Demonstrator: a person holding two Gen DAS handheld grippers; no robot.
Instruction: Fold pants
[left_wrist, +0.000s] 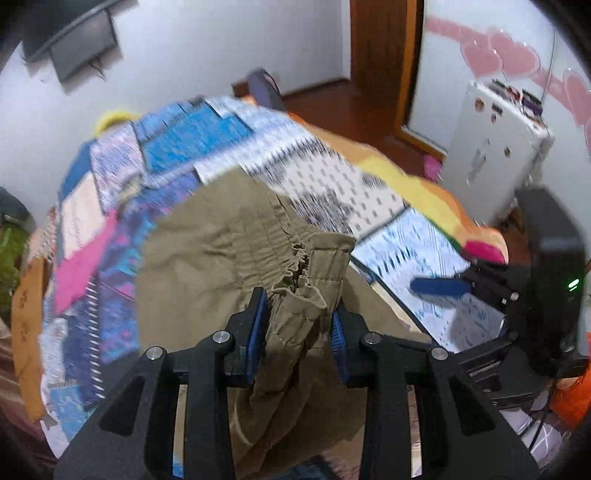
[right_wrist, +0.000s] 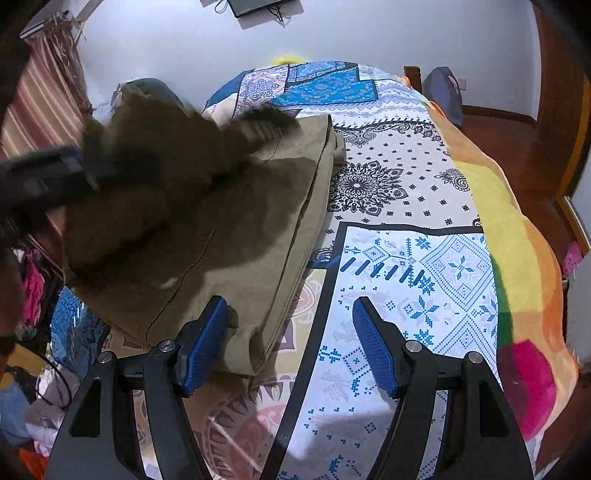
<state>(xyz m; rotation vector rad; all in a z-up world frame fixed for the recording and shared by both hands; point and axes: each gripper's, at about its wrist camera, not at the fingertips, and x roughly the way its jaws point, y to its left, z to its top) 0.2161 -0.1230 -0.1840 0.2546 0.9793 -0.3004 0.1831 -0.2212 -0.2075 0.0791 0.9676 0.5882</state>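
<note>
Khaki pants (right_wrist: 229, 229) lie on a patchwork bedspread (right_wrist: 406, 258), partly folded, with one end lifted. My left gripper (left_wrist: 300, 306) is shut on the elastic waistband of the pants (left_wrist: 295, 273) and holds it above the bed; the cloth hangs down between the blue pads. It shows blurred in the right wrist view (right_wrist: 55, 177) at the left, above the pants. My right gripper (right_wrist: 290, 321) is open and empty, low over the near edge of the pants, its left pad (right_wrist: 207, 339) over the cloth. It also shows at the right of the left wrist view (left_wrist: 439, 286).
The bed fills the middle, with an orange and yellow blanket (right_wrist: 498, 221) along its right side. A small white fridge (left_wrist: 495, 147) stands past the bed. A pile of clothes (right_wrist: 37, 406) lies at the left. Wooden floor (right_wrist: 517, 147) and a backpack (right_wrist: 443, 92) are beyond.
</note>
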